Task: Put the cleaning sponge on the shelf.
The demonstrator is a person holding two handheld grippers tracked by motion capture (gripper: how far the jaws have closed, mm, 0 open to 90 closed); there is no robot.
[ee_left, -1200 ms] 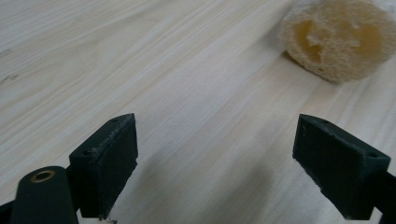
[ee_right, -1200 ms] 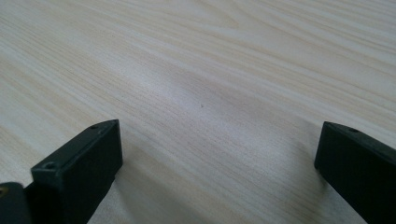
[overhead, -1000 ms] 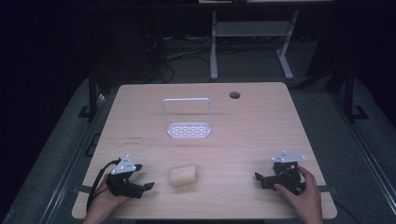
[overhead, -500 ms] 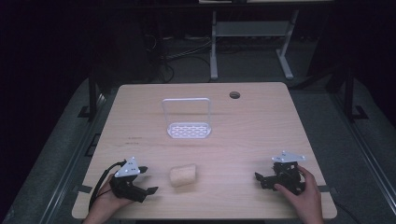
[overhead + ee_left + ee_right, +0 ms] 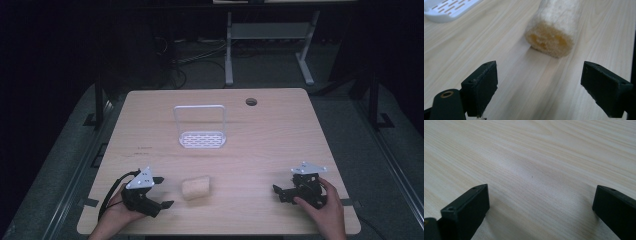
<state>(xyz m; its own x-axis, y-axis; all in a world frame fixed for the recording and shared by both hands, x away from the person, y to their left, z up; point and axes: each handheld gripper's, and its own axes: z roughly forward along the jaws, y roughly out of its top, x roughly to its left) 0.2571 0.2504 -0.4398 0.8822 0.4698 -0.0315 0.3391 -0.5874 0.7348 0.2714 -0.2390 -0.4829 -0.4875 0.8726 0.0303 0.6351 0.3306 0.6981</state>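
A pale yellow loofah roll (image 5: 196, 187) lies on its side near the front of the wooden table (image 5: 260, 135). In the left gripper view the loofah roll (image 5: 554, 30) shows its cut end, just ahead of my jaws. My left gripper (image 5: 162, 192) stands open a short way left of the roll, jaws wide apart with nothing between them; the same left gripper (image 5: 541, 92) frames bare wood. At the front right my right gripper (image 5: 281, 192) rests open on the table, held by a hand. Between the jaws of the right gripper (image 5: 541, 210) there is bare wood.
A white slotted tray with an upright wire handle (image 5: 201, 138) stands at mid-table, behind the roll; its corner (image 5: 446, 10) appears at the upper left of the left gripper view. A round cable hole (image 5: 251, 102) sits near the far edge. Dark floor and a metal frame lie beyond.
My left gripper has moved rightward and a little toward the front edge, closing the gap to the loofah roll. The right gripper has stayed where it was.
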